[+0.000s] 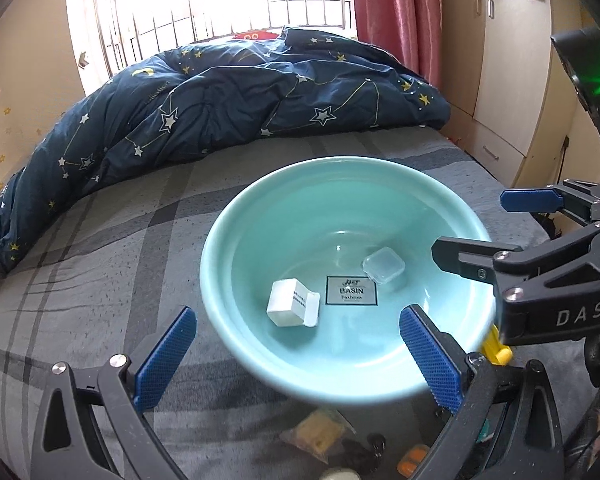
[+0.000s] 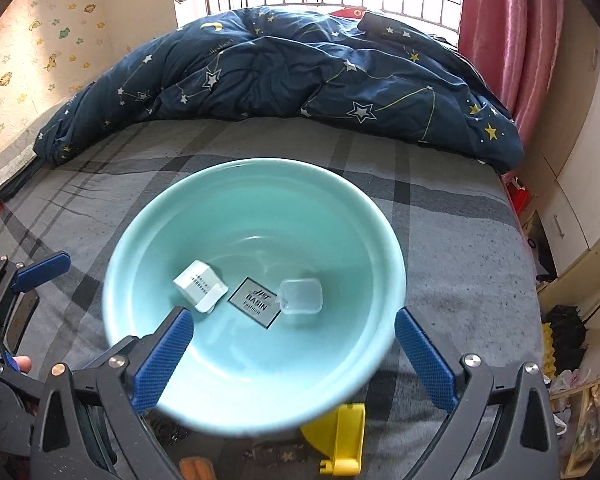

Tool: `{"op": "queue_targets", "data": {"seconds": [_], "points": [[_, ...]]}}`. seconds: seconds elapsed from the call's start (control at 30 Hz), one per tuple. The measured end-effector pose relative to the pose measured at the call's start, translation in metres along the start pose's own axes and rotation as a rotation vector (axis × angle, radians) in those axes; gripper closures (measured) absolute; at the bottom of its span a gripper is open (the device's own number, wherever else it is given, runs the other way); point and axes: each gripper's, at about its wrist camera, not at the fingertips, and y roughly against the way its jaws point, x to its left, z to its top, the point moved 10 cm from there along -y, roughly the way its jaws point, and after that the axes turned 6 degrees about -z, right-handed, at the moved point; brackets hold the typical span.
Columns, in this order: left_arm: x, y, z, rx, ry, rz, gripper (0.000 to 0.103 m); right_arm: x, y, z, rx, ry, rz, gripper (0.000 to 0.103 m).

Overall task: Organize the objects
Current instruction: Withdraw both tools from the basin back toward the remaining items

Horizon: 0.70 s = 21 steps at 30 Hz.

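A teal plastic basin (image 1: 260,344) (image 2: 140,240) sits on the grey plaid bed. Inside it lie a small white box (image 1: 290,306) (image 2: 198,284) and a clear square plastic case (image 1: 383,265) (image 2: 302,295), either side of a black label. My left gripper (image 1: 296,356) is open and empty, hovering over the basin's near rim. My right gripper (image 2: 294,354) is open and empty above the basin's near side; it also shows in the left wrist view (image 1: 488,232) at the basin's right edge.
A dark blue star-print duvet (image 1: 204,96) (image 2: 300,76) is heaped at the back of the bed. Small items lie by the near edge: a yellow packet (image 1: 320,432), orange pieces (image 1: 412,460), a yellow plastic part (image 2: 340,440). A wardrobe (image 1: 512,60) stands right.
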Motion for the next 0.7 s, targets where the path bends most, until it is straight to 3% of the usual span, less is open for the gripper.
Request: {"op": "queue_targets", "data": {"seconds": [0.7], "points": [[-0.013, 0.060, -0.053, -0.046, 0.006, 0.017, 0.000, -0.001, 0.055, -0.061, -0.033, -0.004, 0.019, 0.000]]}}
